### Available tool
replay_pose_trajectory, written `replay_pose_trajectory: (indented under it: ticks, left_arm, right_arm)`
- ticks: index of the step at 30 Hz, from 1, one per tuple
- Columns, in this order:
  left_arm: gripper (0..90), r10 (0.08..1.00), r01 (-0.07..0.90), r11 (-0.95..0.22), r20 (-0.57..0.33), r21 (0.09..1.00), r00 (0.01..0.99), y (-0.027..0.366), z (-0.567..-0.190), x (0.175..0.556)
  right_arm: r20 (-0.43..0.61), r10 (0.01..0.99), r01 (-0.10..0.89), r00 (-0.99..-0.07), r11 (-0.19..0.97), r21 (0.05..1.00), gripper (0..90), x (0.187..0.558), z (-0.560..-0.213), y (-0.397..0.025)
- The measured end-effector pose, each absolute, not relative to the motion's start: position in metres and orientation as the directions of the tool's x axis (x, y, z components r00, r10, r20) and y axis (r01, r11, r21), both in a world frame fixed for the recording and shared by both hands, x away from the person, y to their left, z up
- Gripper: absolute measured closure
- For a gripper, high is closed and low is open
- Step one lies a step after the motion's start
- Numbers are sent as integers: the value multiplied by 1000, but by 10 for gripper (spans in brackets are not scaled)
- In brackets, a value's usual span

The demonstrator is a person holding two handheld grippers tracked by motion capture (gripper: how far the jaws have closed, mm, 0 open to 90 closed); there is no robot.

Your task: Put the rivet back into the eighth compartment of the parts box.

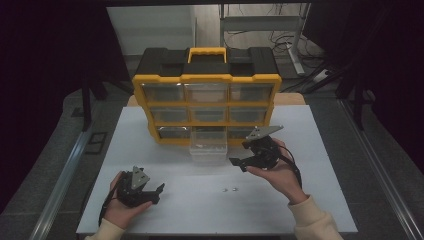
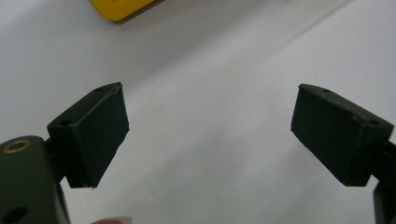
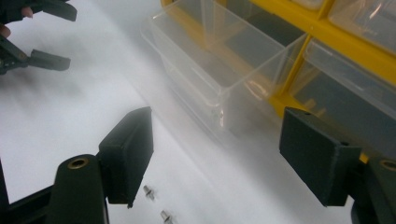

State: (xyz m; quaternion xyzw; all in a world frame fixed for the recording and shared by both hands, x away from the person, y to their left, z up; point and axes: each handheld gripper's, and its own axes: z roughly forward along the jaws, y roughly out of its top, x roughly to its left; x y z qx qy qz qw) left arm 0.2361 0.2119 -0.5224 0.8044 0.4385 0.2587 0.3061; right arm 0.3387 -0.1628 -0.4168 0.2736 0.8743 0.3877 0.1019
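The likely step is picking up the two small silver screws (image 1: 230, 189) lying on the white surface (image 1: 310, 200), near the 6 o'clock side of the pulled-out clear plastic drawer (image 1: 208, 145). The right gripper (image 1: 250, 156), jaws spread and empty, should drop toward 7 o'clock and straddle one screw squarely. The left gripper (image 1: 156, 192) rests spread at 8 o'clock. The yellow-and-black drawer organiser (image 1: 207, 95) stands at 12 o'clock; nothing blocks the path.
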Motion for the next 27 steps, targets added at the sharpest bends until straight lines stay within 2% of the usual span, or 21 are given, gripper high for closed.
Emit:
replay_pose_trajectory:
  ticks: [27]
  left_arm:
    - [117, 866, 543, -419, 141, 728, 479, 213, -521, 236]
  right_arm:
    - [51, 590, 468, -806, 582, 665, 269, 329, -447, -187]
